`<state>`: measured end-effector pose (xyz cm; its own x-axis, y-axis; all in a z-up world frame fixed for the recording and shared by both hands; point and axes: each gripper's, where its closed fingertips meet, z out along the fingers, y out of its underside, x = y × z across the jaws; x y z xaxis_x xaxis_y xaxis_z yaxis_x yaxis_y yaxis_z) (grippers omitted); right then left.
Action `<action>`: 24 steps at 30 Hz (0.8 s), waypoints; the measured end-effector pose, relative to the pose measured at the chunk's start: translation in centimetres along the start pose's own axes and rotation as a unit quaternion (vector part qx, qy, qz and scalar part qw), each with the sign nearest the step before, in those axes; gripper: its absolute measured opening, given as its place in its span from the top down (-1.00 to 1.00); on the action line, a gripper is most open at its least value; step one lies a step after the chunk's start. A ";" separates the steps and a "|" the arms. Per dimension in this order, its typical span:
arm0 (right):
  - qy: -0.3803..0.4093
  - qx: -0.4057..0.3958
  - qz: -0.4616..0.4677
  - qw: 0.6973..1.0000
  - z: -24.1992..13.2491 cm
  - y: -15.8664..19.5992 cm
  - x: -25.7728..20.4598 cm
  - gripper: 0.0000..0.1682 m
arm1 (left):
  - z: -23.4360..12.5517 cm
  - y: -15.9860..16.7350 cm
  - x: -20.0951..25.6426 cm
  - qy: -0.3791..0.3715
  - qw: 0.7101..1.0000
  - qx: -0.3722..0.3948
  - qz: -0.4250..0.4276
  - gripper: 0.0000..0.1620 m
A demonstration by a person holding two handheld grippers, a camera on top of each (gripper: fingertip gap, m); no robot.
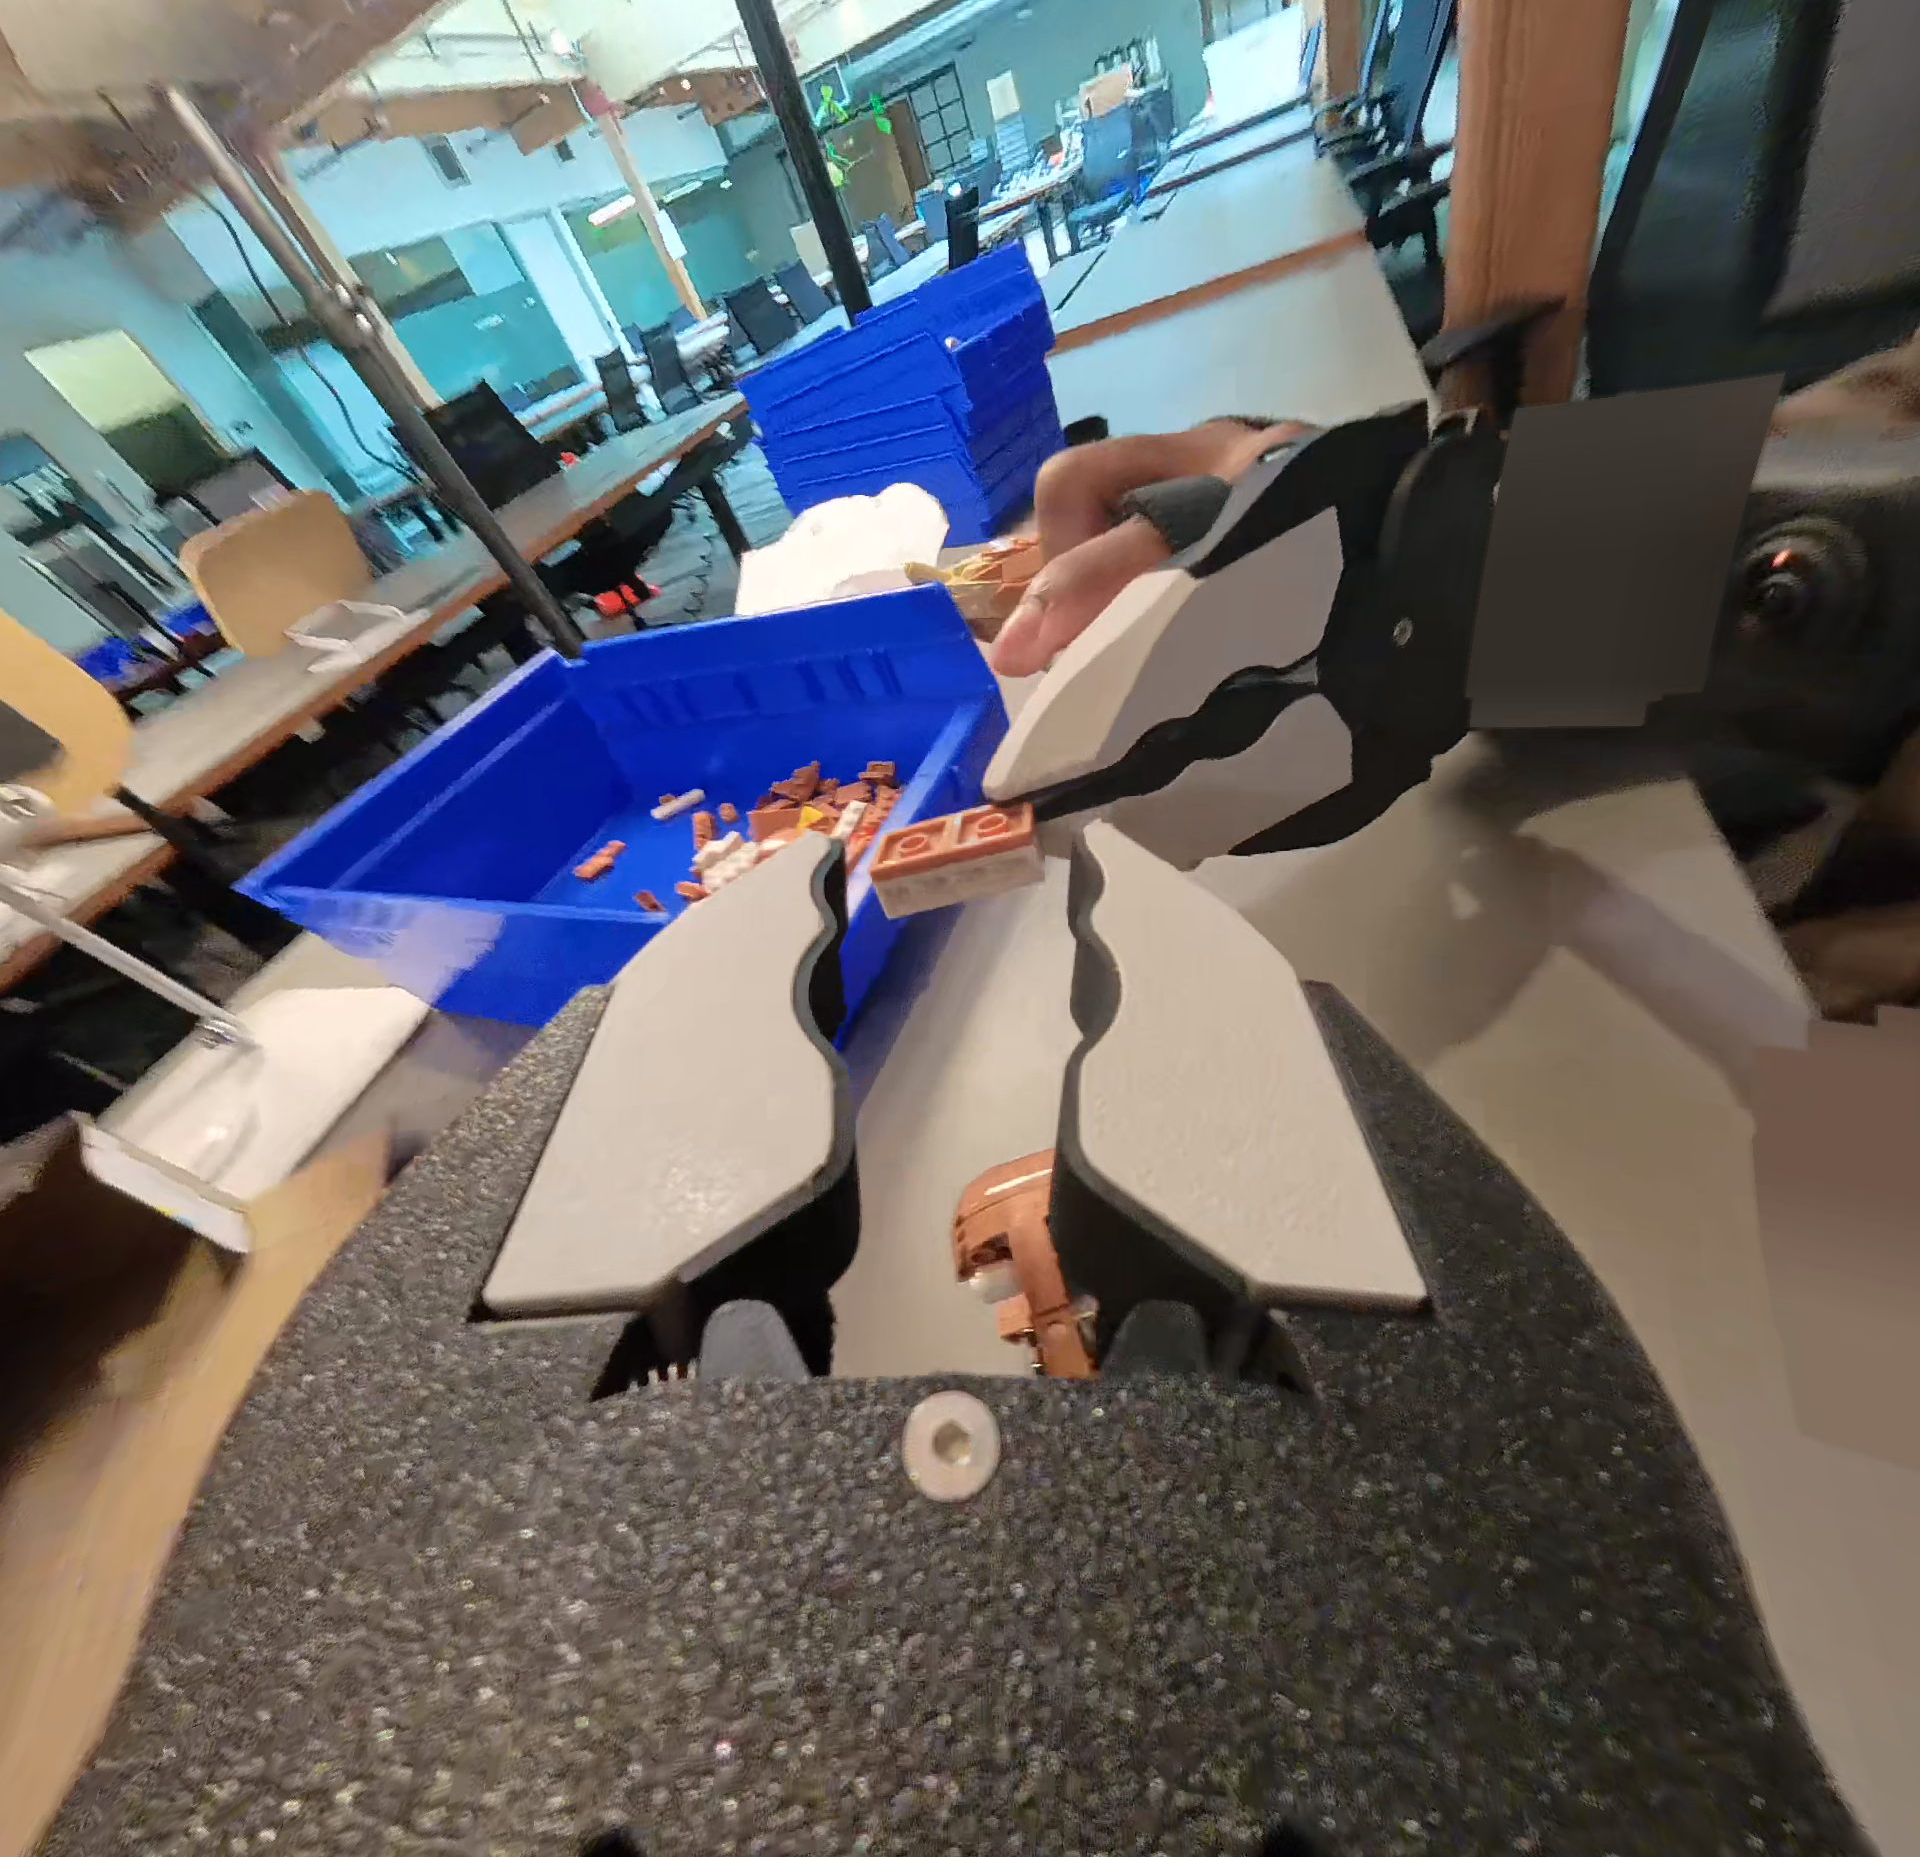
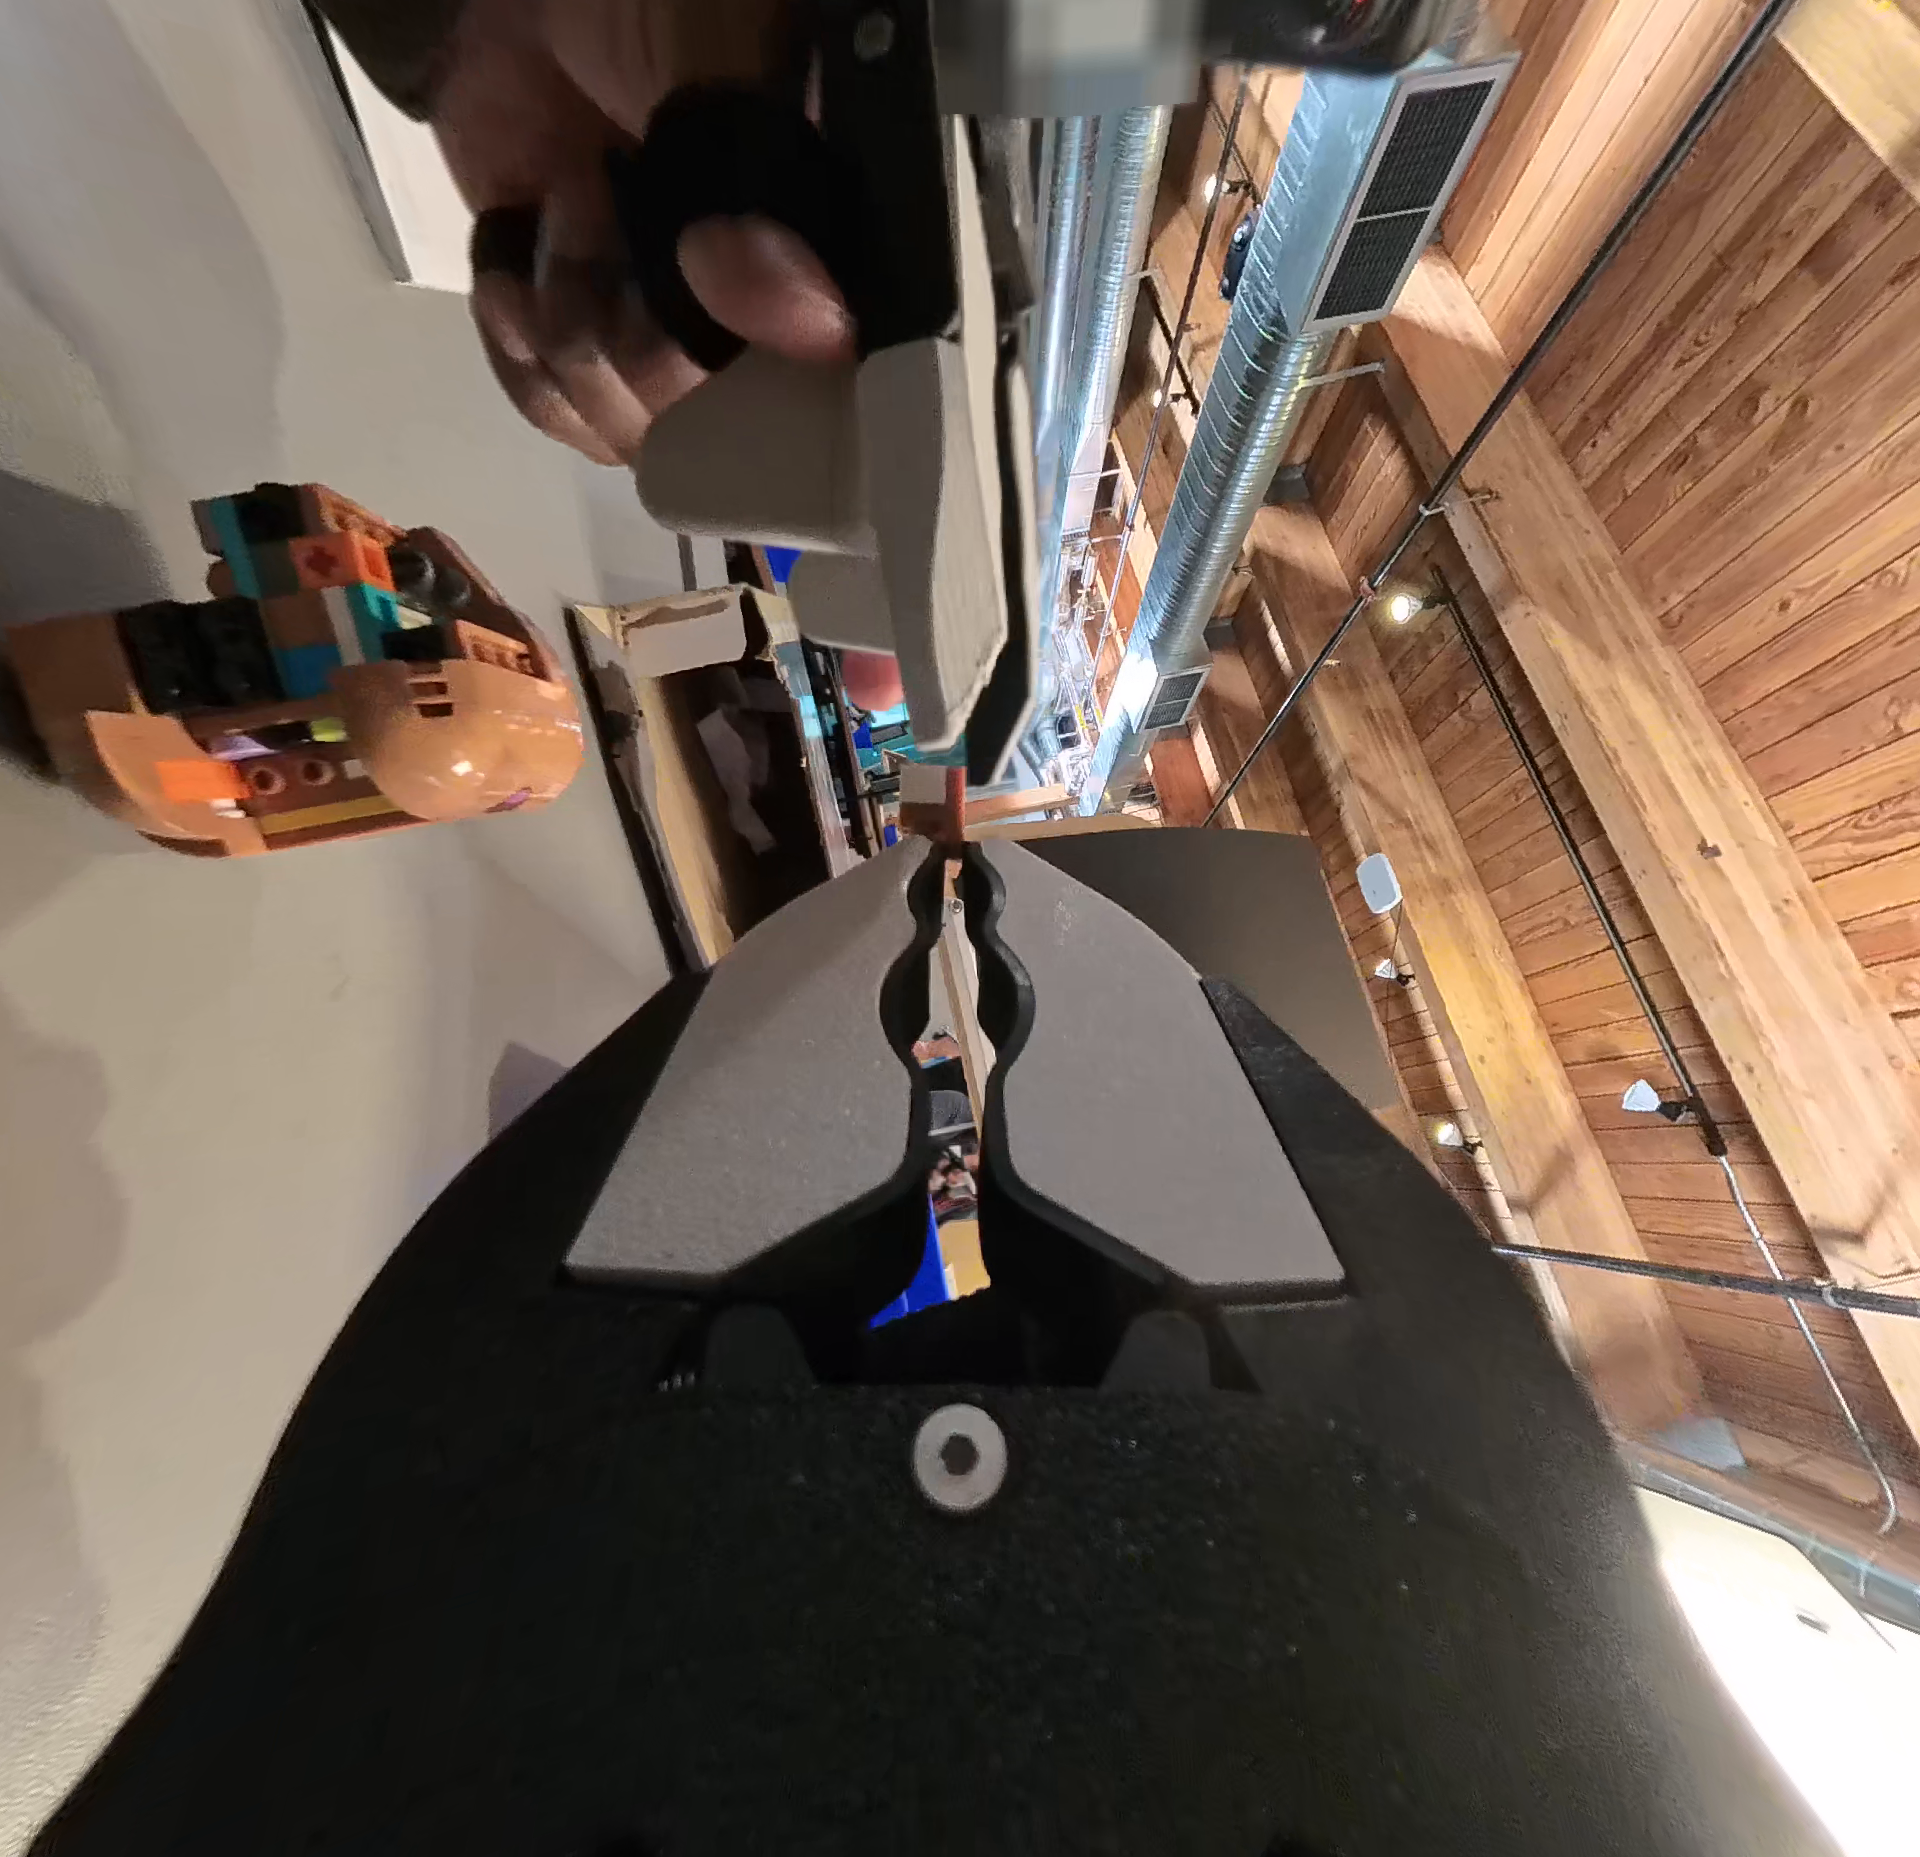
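Note:
My right gripper [image 2: 951, 851] is shut on a small brown-and-tan brick [image 2: 935, 805], pinching it by one edge. In the left wrist view it [image 1: 1003, 799] comes in from the right and holds the brick [image 1: 956, 857] in the air between the tips of my left gripper [image 1: 956, 857]. My left gripper is open, with a gap on each side of the brick. In the right wrist view it [image 2: 966, 737] reaches down from above. A partly built brown brick model [image 2: 301, 685] stands on the white table [image 2: 208, 1184]. It also shows below my left fingers [image 1: 1018, 1257].
A blue bin [image 1: 436, 851] with several loose brown and white bricks sits just beyond my left gripper. A stack of blue bins [image 1: 914, 405] and a white bag [image 1: 831, 550] lie behind it. An open cardboard box [image 2: 707, 747] stands past the table edge. Left and right tips are no more than a few centimetres apart.

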<state>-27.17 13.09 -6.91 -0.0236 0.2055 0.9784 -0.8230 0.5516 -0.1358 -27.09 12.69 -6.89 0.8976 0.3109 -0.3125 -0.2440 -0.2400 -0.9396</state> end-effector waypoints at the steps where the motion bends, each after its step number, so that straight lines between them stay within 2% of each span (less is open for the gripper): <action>1: 0.001 0.001 0.002 1.000 0.0 0.0 0.1 0.98 | 0.0 0.1 -0.1 0.008 1.000 0.000 -0.025 0.50; 6: 0.008 0.003 -0.006 1.000 0.0 -0.3 0.2 0.98 | 0.3 0.3 0.0 0.033 0.994 0.010 -0.101 0.50; 18: 0.009 0.010 -0.005 1.000 0.0 -0.7 0.1 0.98 | 0.6 0.5 0.5 0.047 0.993 0.006 -0.110 0.58; 24: -0.012 0.013 -0.026 1.000 0.0 -1.0 -0.6 0.79 | 0.5 0.6 0.8 0.065 0.989 0.003 -0.135 0.58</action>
<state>-26.35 12.43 -7.41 0.0065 0.1581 0.9874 -0.8376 0.5403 -0.0810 -26.74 13.26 -7.72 0.9700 0.2412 -0.0291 0.0097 -0.1579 -0.9874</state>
